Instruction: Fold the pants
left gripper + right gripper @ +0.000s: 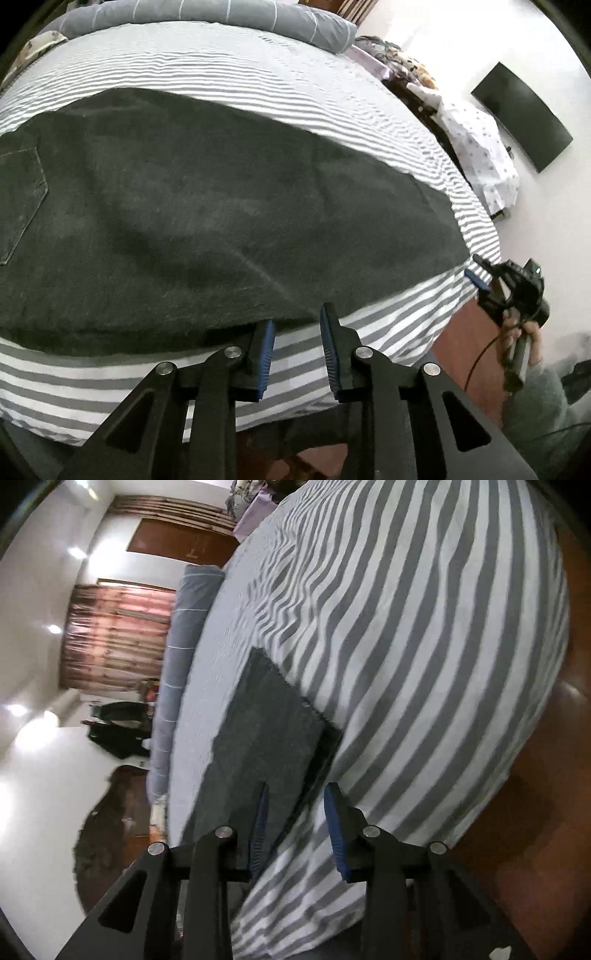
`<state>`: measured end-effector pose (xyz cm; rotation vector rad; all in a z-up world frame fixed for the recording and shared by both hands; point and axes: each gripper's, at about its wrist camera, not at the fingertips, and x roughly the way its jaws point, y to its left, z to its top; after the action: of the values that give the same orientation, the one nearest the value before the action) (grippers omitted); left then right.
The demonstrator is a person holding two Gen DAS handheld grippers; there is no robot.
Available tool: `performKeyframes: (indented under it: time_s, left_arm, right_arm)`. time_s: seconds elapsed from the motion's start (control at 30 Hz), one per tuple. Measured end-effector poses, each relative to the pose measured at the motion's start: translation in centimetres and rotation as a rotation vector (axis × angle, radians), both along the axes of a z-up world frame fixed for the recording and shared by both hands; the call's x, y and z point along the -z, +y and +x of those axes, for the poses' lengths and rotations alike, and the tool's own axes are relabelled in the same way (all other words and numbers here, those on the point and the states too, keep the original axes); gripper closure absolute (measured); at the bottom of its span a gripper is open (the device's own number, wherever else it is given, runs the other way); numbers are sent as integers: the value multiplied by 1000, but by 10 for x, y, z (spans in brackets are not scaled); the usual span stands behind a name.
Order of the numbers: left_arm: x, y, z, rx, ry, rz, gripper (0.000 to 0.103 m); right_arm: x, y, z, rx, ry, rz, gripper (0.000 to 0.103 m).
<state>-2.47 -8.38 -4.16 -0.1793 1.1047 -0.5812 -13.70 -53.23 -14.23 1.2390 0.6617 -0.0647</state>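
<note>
Blue rubber pads line the two black fingers of my left tool (297, 356), closest to me in its own view. Its jaws stand narrowly apart with nothing between them, just off the near edge of the dark grey denim pants (207, 206). Those pants lie flat across the grey-and-white striped bed cover (391, 314), a stitched back pocket showing at the far left.

My right tool (295, 830) is much the same: jaws narrowly parted and holding nothing, over the corner of a pant leg hem where it meets the stripes. From the left camera I see that tool at the right edge of the bed, carried by a person's hand (517, 332).

Beyond the pants, a rolled grey quilt with thin white lines (207, 14) lies along the far side of the bed. Farther off, a black flat screen (521, 114) hangs on a white wall.
</note>
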Motion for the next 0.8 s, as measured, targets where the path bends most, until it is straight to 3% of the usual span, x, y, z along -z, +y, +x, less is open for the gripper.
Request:
performKeyframes:
  time_s: [0.23,0.4,0.5,0.63,0.8]
  left_arm:
    - [1,-5,18,-57,37,-66,77]
    - [0,-20,8,51,45,-50,77]
    - [0,-32,-4,116,31,-20,77]
    - [-8,-39,-7,143,16,-57,77]
    - [-18,-38,10,63,-40,-51,74]
  right_arm:
    - [13,9,18,-29,42,3,75]
    - [17,-6,15,33,-18,24,75]
    - [21,-19,12,48,-100,122,75]
    - [16,-18,19,0,-99,76,76]
    - [14,-9,19,-21,-103,34,77]
